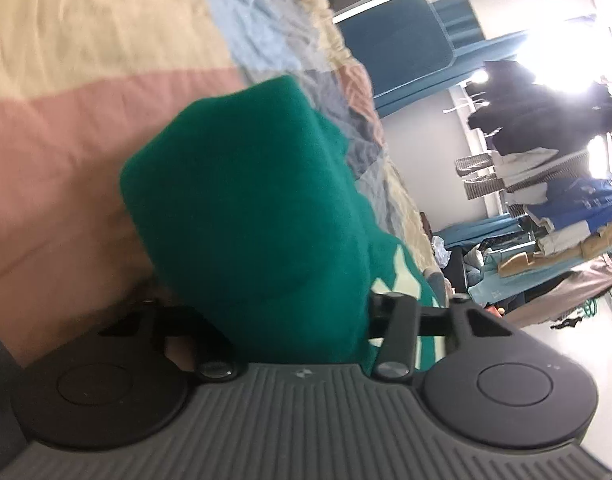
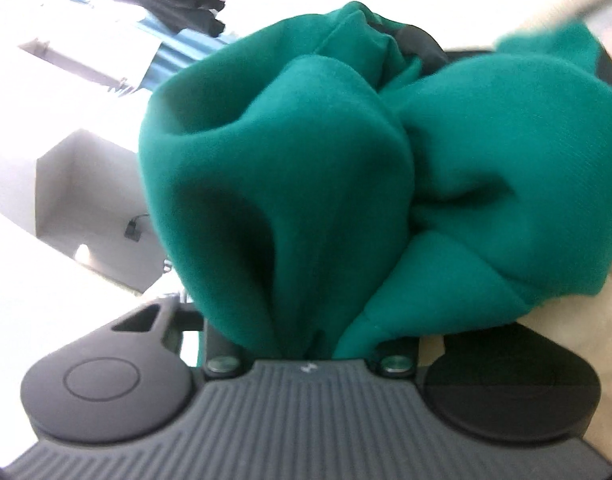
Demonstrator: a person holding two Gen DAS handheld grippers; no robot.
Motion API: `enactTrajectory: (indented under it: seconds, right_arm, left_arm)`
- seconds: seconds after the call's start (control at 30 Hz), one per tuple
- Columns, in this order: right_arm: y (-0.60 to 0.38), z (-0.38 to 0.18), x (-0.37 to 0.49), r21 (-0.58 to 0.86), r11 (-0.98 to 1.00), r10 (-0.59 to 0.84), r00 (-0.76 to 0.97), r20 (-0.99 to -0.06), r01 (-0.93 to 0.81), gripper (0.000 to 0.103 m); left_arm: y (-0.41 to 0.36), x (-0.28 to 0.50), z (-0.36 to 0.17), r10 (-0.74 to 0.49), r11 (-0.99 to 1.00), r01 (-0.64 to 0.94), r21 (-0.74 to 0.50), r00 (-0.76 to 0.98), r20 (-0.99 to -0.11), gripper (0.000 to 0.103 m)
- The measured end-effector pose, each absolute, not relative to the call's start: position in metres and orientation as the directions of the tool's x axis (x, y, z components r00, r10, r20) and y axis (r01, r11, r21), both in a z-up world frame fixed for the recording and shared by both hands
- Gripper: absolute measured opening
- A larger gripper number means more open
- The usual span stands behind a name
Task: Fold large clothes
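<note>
1. Your left gripper (image 1: 294, 320) is clamped on a bunch of the green garment (image 1: 242, 216); the cloth fills the gap and hides the fingertips.
2. Your right gripper (image 2: 306, 336) grips the same garment (image 2: 306, 168), a thick wad gathered between its fingers.
3. The garment hangs from both grips over the patchwork bedspread (image 1: 66, 128), bunched and creased, with no flat panel or clean fold showing.
4. Judged from this, you're at the start: it is picked up but not yet spread out, and every fold is left to do.
</note>
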State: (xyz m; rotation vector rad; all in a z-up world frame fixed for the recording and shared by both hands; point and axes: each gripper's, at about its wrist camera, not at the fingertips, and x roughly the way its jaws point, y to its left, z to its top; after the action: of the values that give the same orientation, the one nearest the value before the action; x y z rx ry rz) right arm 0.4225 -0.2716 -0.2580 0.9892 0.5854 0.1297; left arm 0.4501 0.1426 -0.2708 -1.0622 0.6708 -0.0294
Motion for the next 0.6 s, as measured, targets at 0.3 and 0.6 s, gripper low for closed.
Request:
enactTrajectory:
  seconds: [0.3,0.6]
  right_arm:
    - [-0.273,-0.226,0.397,0.794,0.605,0.369,0.861,-0.349,0.062,0.037]
    - [-0.287,-0.172,0.344,0.772,0.634,0.38,0.886,-0.264,-0.042,0.037]
  left_arm:
    - [0.145,0.431,-0.251,-0.357,0.53,-0.222,-0.819,0.817,-0.453,0.036]
    - [0.124,0.369,-0.189,-0.397,0.569,-0.118,-0.814,0.827,-0.398,0.035]
